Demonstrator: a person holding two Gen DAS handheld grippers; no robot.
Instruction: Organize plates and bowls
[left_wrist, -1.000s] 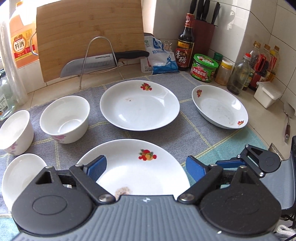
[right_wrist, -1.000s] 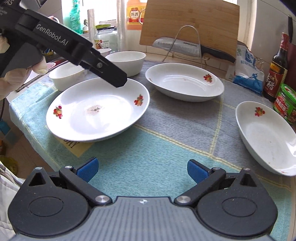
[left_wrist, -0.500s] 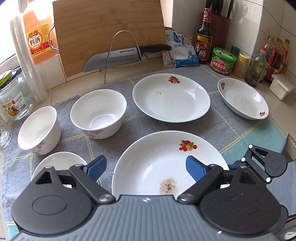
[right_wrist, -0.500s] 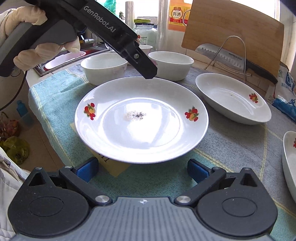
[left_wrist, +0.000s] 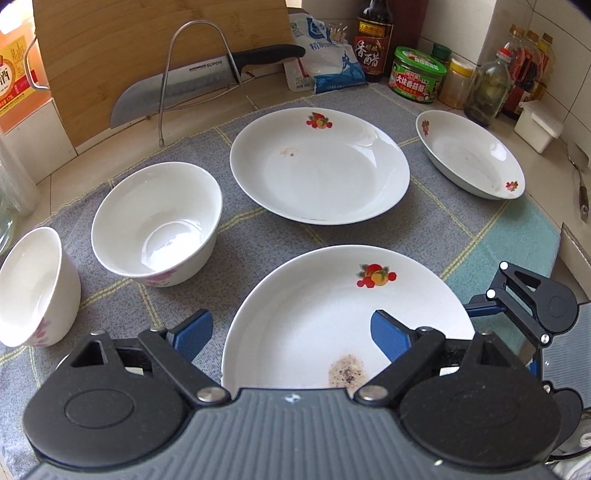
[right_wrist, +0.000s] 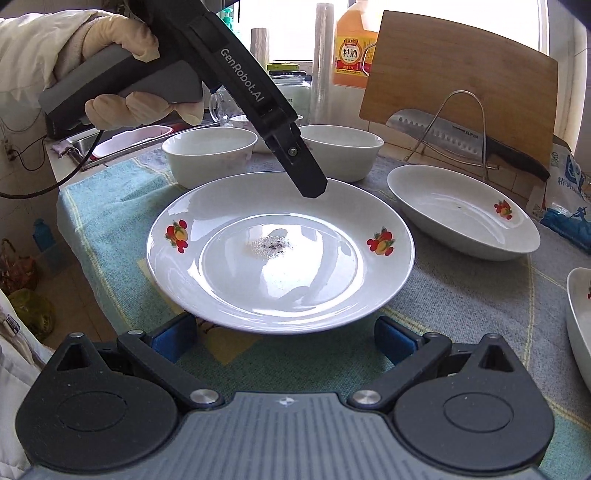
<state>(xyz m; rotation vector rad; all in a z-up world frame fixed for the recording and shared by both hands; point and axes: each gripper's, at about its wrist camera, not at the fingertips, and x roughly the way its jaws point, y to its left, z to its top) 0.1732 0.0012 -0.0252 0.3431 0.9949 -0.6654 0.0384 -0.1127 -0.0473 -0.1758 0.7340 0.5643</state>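
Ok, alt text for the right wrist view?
The open right tool sits at the near rim of a soiled plate on a cloth; the left tool hovers over its far rim. Two bowls and another plate lie behind.

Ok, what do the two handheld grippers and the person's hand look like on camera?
Both the left gripper and right gripper have black linkages, blue finger pads and a ribbed grey body. In the right wrist view the left one shows white "GenRobot.AI" lettering, a grey handle and a black cable. The hand wears a cream glove and pale sleeve.
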